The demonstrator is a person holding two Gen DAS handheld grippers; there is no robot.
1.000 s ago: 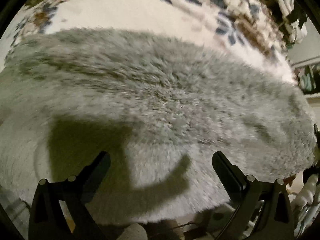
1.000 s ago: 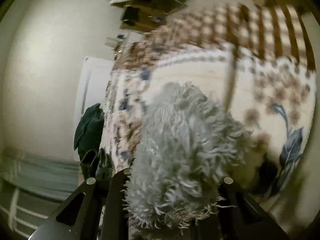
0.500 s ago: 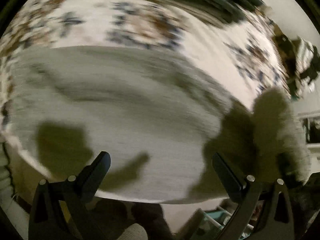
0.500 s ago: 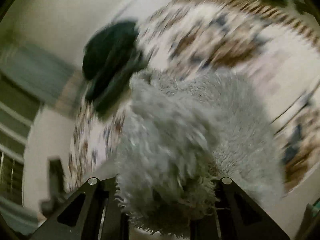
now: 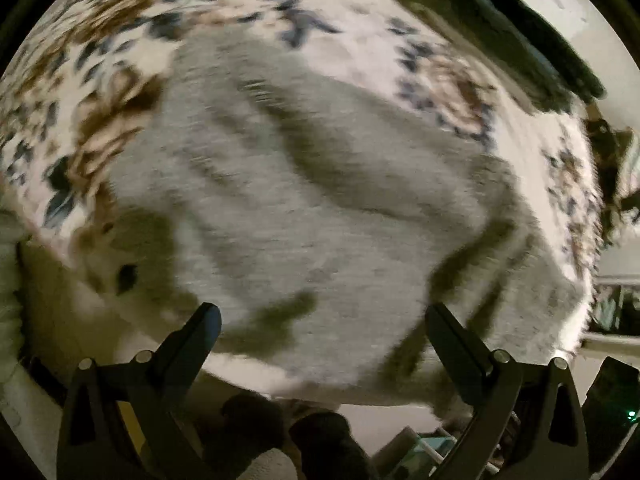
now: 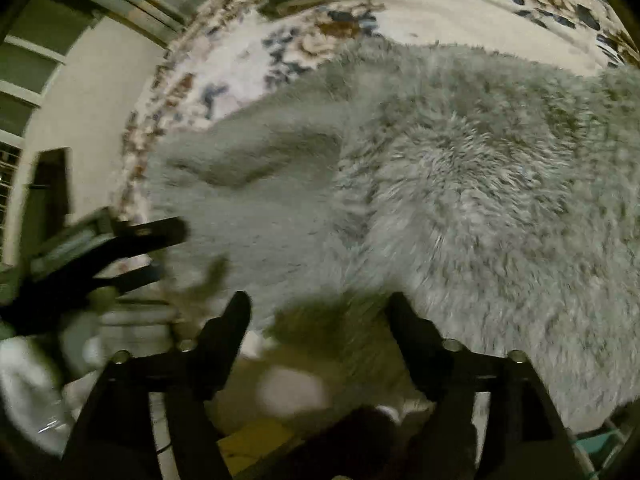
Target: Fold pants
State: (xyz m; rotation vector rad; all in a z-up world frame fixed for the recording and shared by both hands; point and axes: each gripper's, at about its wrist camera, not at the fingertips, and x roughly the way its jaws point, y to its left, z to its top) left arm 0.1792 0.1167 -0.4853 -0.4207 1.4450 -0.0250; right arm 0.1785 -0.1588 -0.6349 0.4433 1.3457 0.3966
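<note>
One pair of grey fleece pants (image 5: 320,200) lies on the bedspread (image 5: 100,60) ahead of your two claws; left claw (image 5: 322,316) and right claw (image 6: 320,304) both gape wide, empty.

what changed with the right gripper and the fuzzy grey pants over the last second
The right gripper let go: a second ago its fingers were clamped on a bunch of the grey pants, and now they stand open with the fabric lying on the floral bedspread. The left gripper stayed open and empty.
</note>
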